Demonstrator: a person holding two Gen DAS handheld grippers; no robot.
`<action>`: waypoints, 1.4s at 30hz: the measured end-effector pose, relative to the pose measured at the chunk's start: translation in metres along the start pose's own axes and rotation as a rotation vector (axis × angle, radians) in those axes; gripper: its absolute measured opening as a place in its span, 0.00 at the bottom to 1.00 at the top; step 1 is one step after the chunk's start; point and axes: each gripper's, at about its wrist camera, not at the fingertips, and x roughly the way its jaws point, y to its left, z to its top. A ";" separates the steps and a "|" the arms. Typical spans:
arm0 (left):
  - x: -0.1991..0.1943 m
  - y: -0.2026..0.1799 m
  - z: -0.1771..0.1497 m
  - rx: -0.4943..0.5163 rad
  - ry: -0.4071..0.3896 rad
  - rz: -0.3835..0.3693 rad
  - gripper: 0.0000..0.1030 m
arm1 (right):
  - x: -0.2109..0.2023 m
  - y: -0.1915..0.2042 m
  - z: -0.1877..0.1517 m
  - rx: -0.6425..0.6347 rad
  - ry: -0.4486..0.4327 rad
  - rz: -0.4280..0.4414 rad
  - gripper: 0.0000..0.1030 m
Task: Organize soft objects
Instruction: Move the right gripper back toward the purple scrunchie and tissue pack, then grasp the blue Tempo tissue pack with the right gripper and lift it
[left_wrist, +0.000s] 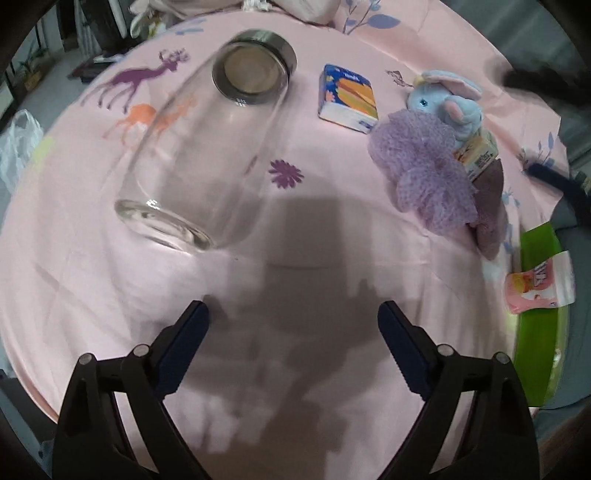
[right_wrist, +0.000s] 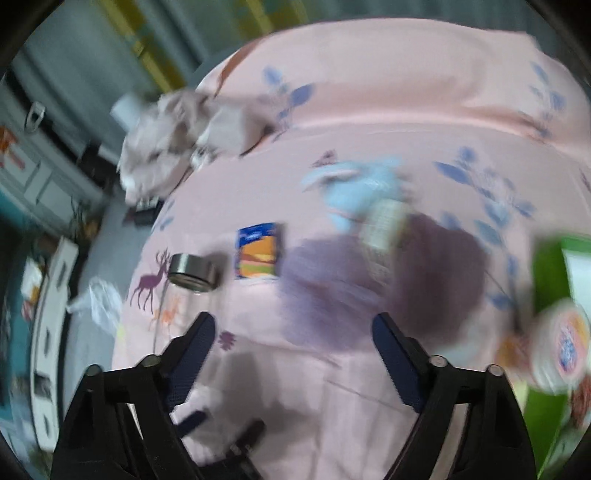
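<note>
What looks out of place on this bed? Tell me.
The clear glass jar lies tipped on its side on the pink sheet, metal lid still on. The purple mesh pouf is heaped against the blue plush elephant and a small carton.

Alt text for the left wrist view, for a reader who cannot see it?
The open, empty left gripper hovers over a pink cloth. A clear glass jar lies on its side ahead-left; a purple mesh puff and blue plush elephant sit right.

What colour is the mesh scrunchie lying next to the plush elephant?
Light purple, a lilac mesh scrunchie; clearest in the left wrist view.
</note>
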 end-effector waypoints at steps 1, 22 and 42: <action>0.000 -0.001 -0.001 0.002 0.002 0.014 0.90 | 0.016 0.015 0.009 -0.038 0.024 0.001 0.74; 0.012 -0.002 0.006 0.057 0.020 0.046 0.90 | 0.135 0.031 0.032 -0.016 0.176 -0.034 0.51; -0.009 0.017 -0.007 0.051 0.102 -0.129 0.86 | 0.002 -0.032 -0.104 0.204 0.256 -0.281 0.52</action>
